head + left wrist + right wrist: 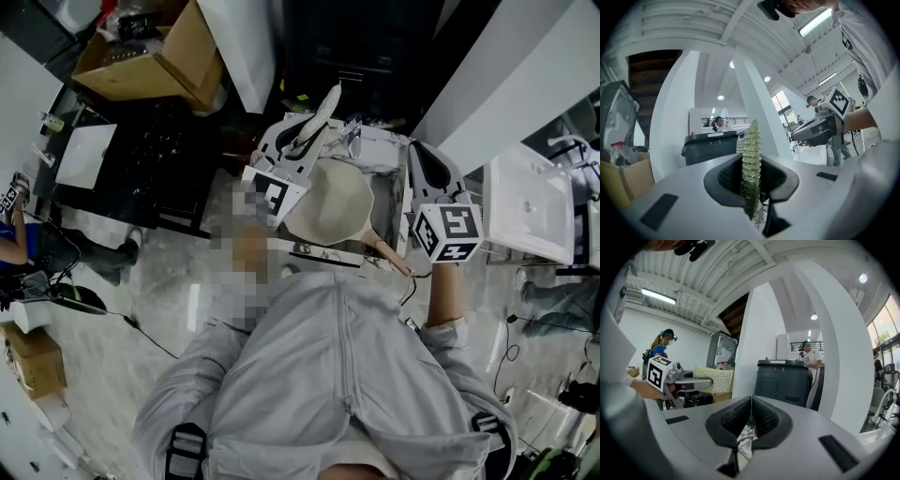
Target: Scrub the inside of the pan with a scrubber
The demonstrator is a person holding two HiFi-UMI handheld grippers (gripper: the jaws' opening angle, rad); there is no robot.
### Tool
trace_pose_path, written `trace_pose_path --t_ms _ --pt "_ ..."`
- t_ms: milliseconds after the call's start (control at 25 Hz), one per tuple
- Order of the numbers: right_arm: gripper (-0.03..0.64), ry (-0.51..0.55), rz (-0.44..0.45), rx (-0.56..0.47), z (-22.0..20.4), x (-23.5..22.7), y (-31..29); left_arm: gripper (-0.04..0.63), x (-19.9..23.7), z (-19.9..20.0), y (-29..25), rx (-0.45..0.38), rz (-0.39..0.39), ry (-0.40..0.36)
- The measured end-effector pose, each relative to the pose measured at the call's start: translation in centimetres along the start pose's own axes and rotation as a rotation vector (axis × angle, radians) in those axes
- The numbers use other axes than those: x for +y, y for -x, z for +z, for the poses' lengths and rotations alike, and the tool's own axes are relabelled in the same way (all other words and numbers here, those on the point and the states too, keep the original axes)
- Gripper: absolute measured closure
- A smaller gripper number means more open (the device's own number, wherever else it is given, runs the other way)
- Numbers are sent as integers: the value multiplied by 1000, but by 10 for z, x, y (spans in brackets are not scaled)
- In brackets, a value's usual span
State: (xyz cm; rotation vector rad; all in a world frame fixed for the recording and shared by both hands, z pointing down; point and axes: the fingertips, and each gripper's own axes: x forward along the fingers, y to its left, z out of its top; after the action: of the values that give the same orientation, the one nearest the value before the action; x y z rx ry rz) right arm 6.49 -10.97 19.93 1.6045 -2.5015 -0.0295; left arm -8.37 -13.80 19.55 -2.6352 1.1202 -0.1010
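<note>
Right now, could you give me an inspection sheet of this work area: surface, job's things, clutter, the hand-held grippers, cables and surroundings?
Surface: white-rimmed frame under the pan, possibly a sink; too cramped to tell.
Job's things: cream pan below the grippers, handle towards the person; scrubber seen edge-on.
Clutter: open cardboard box; dark table.
Grippers: left hand-held gripper shut on the scrubber; right hand-held gripper shut, nothing between its jaws.
Cables: black cable on the floor.
Surroundings: black bin, white columns, other people farther off.
</note>
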Motion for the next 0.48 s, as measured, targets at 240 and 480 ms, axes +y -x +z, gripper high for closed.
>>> trace_pose_path --t_ms 240,480 --pt "581 53 -41 -21 8 -2 2 525 1 19 7 -33 27 -23" --pt "583 80 -45 -21 6 0 4 525 -3 16 9 -24 34 -38"
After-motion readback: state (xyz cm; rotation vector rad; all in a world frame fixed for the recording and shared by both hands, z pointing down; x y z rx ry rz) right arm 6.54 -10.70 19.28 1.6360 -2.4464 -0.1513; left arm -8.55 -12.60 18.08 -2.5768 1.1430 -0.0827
